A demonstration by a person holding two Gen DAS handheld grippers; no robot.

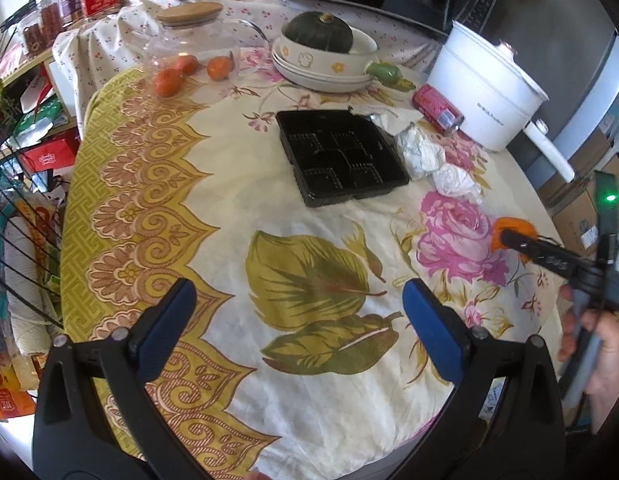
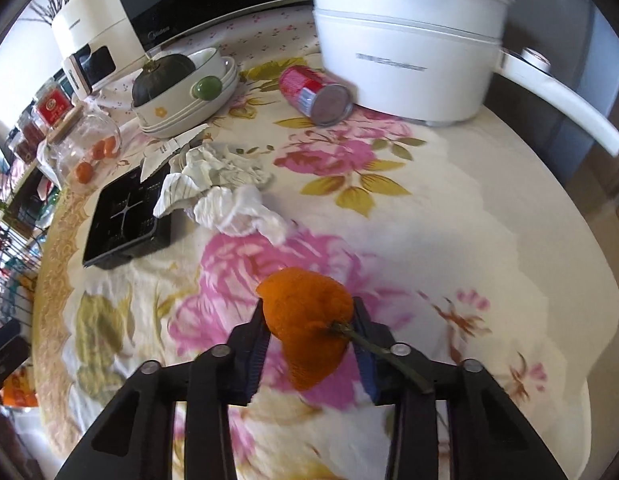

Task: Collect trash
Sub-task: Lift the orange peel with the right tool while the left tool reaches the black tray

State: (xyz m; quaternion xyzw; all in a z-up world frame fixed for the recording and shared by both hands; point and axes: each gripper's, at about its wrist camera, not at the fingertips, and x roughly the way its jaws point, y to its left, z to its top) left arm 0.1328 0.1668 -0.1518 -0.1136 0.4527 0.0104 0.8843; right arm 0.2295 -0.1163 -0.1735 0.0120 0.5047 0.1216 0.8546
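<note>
My right gripper [image 2: 309,316] is shut on an orange peel [image 2: 309,328] with a green stem and holds it above the floral tablecloth; it shows at the right of the left wrist view [image 1: 505,236]. My left gripper [image 1: 297,300] is open and empty over the near part of the table. A black plastic tray [image 1: 341,156] lies mid-table, also in the right wrist view [image 2: 125,216]. Crumpled white tissues [image 1: 433,160] [image 2: 225,192] lie beside the tray. A red can [image 1: 437,110] [image 2: 317,92] lies on its side by the pot.
A white electric pot [image 1: 485,92] [image 2: 405,52] stands at the far right. Stacked dishes with a dark squash [image 1: 321,52], a glass jar [image 1: 189,40] and small oranges [image 1: 169,80] sit at the back. A wire rack [image 1: 13,200] stands left of the table.
</note>
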